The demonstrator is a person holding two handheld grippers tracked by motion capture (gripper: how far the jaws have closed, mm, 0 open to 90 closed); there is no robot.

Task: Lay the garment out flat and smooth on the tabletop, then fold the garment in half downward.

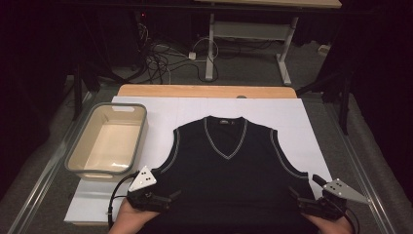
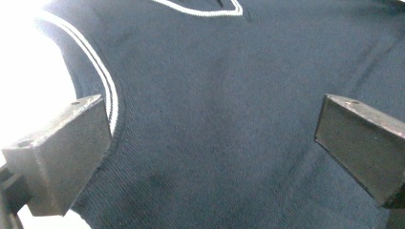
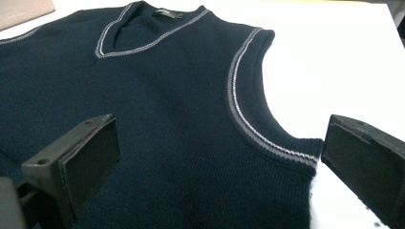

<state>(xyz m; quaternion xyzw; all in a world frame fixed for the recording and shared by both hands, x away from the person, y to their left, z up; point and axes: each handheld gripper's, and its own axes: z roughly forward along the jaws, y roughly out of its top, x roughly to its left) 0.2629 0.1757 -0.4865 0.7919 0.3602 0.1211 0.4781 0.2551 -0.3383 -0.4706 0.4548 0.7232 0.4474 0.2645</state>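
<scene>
Vest point(image 1: 229, 170) lies flat on white sheet point(image 1: 292, 117); left gripper point(image 1: 163, 199) and right gripper point(image 1: 304, 197) gape wide, gripping nothing.

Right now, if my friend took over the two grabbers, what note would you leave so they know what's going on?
Left gripper: open, holding nothing, at the vest's left side below the armhole.
Right gripper: open, holding nothing, at the vest's right side below the armhole.
Dark V-neck vest: spread flat, front up, on the white sheet, neck pointing away from the person.
Beige tub: empty, on the left of the sheet, apart from the vest.
Done: the vest lies smoothed out and no jaw grips it.
Left: probably folding the vest, and maybe putting it in the tub; neither has begun.
</scene>
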